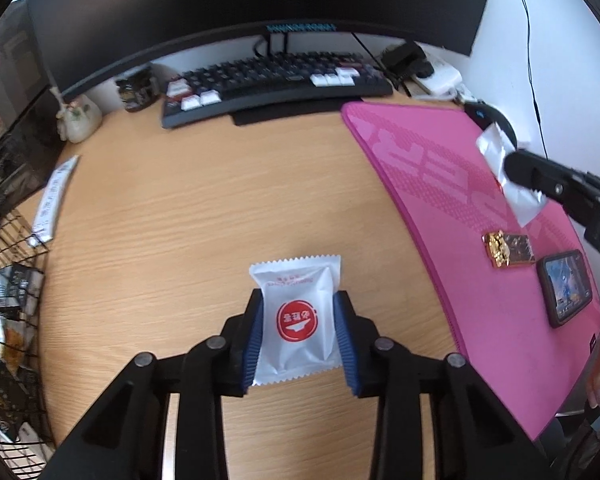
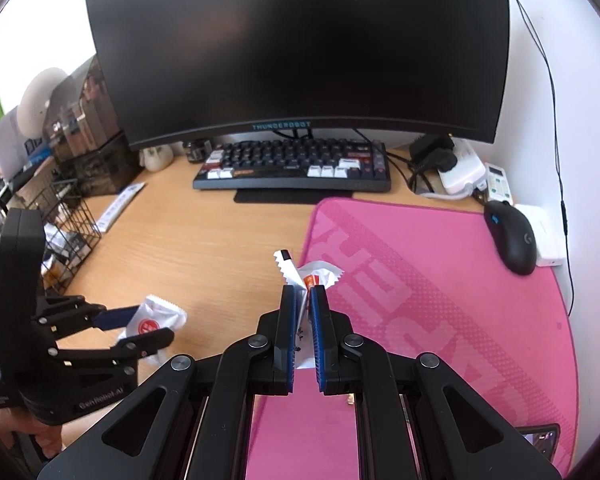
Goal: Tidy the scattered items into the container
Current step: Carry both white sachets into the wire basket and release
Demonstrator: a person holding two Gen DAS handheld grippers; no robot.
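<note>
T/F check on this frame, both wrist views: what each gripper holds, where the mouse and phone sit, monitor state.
1. The left gripper is shut on a white packet with a red round logo. True.
2. The right gripper is open with nothing between its fingers. False: it is shut on a crumpled white wrapper.
3. The black mouse sits on the pink mat. True.
4. The monitor shows a bright picture. False: its screen is dark.
5. The phone lies on the bare wooden desk. False: it lies on the pink mat.
</note>
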